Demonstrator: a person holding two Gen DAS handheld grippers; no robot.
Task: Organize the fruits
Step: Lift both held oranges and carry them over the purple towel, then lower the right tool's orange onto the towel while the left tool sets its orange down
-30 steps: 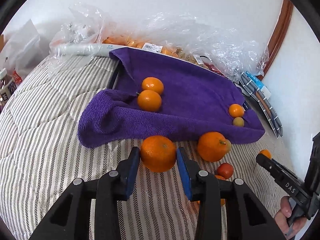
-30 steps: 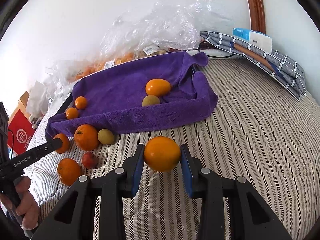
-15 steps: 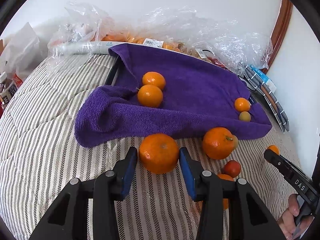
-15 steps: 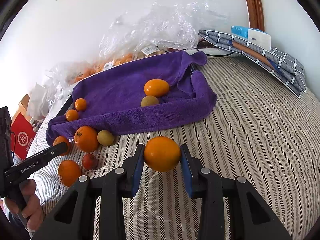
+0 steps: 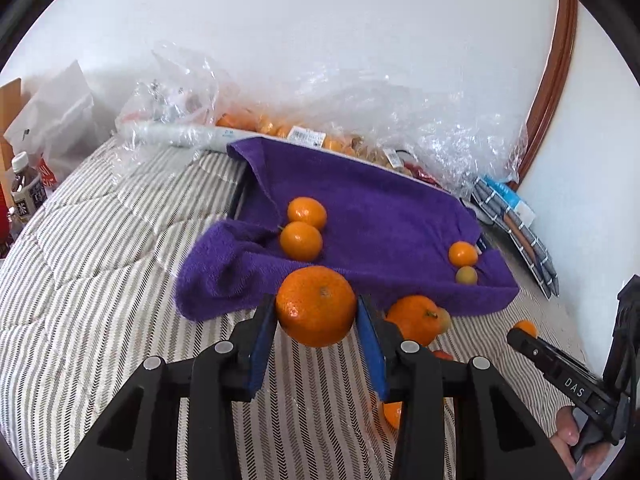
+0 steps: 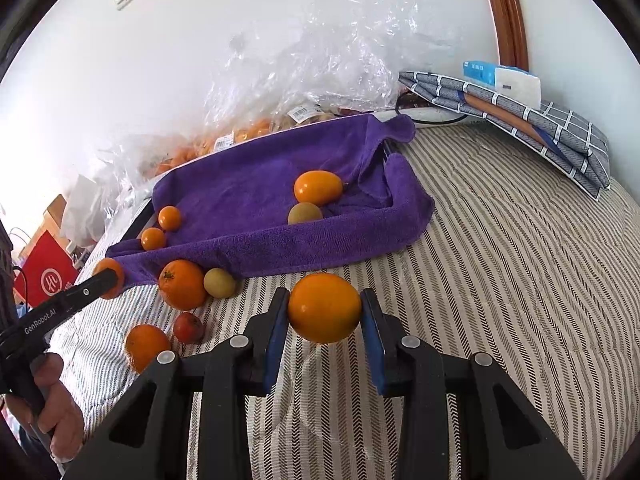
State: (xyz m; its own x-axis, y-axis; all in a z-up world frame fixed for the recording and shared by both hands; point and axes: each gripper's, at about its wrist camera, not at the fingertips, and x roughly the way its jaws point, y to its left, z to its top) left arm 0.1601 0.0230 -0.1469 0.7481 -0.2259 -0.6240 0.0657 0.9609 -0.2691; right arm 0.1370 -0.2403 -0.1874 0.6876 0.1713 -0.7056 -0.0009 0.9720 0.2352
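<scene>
My left gripper [image 5: 316, 312] is shut on a rough-skinned orange [image 5: 316, 306], held just above the striped bed in front of the purple towel [image 5: 380, 208]. Two oranges [image 5: 301, 240] lie on the towel's left side; a small orange [image 5: 463, 253] and a greenish fruit [image 5: 466, 275] lie on its right. In the right wrist view my right gripper [image 6: 325, 312] is shut on a smooth yellow-orange fruit [image 6: 325, 307] above the bed, short of the towel [image 6: 248, 184], where a smooth orange fruit [image 6: 318, 187] and a greenish fruit [image 6: 305, 213] rest.
Loose fruit lies on the bed by the towel's near edge: an orange [image 6: 182, 284], a greenish fruit [image 6: 219, 282], a red fruit [image 6: 189, 327] and another orange [image 6: 146, 346]. Crumpled plastic bags [image 5: 400, 120] with more fruit line the wall. Folded checked cloth [image 6: 532, 120] lies at the right.
My left gripper has lifted the orange off the bed and tipped upward, so the towel sits lower in its view. The right gripper and its fruit have stayed put.
</scene>
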